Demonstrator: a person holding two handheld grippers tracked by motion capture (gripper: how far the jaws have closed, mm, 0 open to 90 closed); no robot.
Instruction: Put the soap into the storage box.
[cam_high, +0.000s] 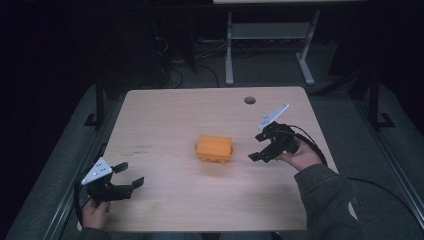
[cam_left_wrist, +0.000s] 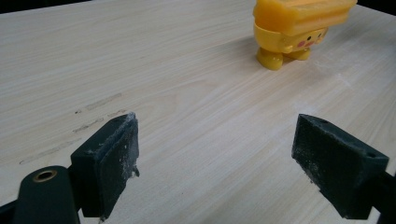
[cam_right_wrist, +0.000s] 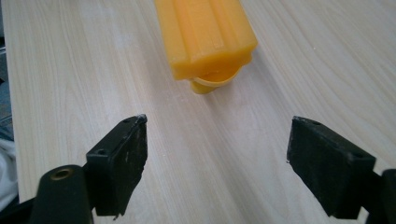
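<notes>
A small orange-yellow plastic toy box on stubby feet (cam_high: 214, 148) stands near the middle of the pale wooden table (cam_high: 165, 115) (a painted face with pink cheeks shows in the left gripper view (cam_left_wrist: 299, 28)). The right gripper (cam_high: 261, 150) hovers just beside its right end, jaws spread wide and holding nothing, aimed at the toy (cam_right_wrist: 205, 37). The left gripper (cam_high: 127, 175) sits well apart near the table's near-left corner, jaws likewise released and empty.
</notes>
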